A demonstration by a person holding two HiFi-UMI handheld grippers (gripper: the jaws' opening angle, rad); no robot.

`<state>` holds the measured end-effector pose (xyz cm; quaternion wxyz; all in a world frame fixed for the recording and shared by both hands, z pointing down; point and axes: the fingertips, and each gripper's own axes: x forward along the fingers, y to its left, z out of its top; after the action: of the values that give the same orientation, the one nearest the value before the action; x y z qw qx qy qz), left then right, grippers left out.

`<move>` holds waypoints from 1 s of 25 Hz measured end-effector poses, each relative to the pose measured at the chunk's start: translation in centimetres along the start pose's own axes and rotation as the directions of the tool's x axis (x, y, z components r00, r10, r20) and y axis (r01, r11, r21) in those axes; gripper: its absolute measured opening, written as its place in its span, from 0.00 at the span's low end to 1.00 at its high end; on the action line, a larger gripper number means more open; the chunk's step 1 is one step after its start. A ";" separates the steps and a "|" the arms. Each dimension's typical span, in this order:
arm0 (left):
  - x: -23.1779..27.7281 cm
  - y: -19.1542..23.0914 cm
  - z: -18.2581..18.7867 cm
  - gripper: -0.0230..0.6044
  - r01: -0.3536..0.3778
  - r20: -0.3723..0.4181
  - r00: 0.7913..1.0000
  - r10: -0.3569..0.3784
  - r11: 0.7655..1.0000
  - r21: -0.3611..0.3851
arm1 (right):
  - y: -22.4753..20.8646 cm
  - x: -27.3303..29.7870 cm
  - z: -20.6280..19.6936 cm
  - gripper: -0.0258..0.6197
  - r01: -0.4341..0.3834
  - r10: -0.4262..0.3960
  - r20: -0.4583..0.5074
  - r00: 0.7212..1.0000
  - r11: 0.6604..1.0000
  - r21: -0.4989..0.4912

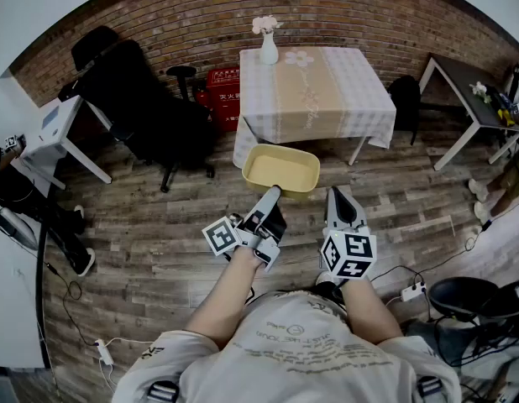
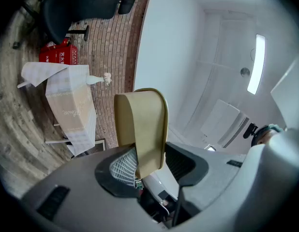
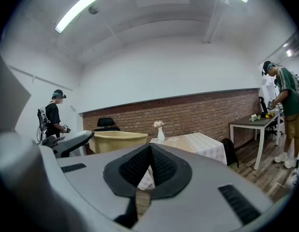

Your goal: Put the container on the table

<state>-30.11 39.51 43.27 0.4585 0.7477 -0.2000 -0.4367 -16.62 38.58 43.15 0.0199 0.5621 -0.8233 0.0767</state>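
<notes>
Here, left tool (image 1: 272,195) clamped on yellow container (image 1: 280,169) rim, right tool (image 1: 337,196) closed, empty

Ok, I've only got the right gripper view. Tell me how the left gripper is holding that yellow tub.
Observer: The left gripper has its fingers clamped on the rim of the tub, one on each side of the wall.
Operator: Tell me what's in it.
Observer: Nothing; the head view shows its bare bottom.
Operator: Now give me its place against the table.
Observer: It's short of the near edge of the table, above the wooden floor.
</notes>
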 end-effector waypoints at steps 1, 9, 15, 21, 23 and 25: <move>0.1 0.1 0.1 0.33 -0.001 0.001 1.000 0.001 1.000 0.001 | 0.0 0.1 0.0 0.04 0.001 -0.001 -0.001 1.000 1.000 -0.001; 0.9 0.6 -0.4 0.33 -0.012 -0.002 1.000 0.012 1.000 -0.010 | -1.1 0.5 0.1 0.04 0.019 -0.019 0.009 1.000 0.999 0.029; 2.6 1.7 -1.2 0.33 -0.017 -0.018 1.000 0.017 1.000 -0.013 | -3.1 0.9 -0.2 0.04 0.026 -0.027 0.006 1.000 0.998 0.050; 5.7 2.8 -2.6 0.33 -0.022 -0.042 0.999 0.021 1.000 -0.020 | -6.4 1.5 0.0 0.04 0.043 -0.043 -0.001 0.999 0.997 0.062; 7.0 3.4 -3.1 0.33 -0.024 -0.045 0.999 0.023 0.999 -0.023 | -7.9 1.9 0.2 0.04 0.046 -0.045 -0.004 0.999 0.997 0.064; 8.5 4.0 -3.6 0.33 -0.027 -0.045 0.999 0.026 0.999 -0.022 | -9.5 2.4 0.4 0.04 0.046 -0.046 -0.009 0.999 0.997 0.064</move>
<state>-22.14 33.40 43.49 0.4769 0.7495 -0.1947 -0.4159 -8.70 32.95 44.03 0.0066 0.5811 -0.8071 0.1048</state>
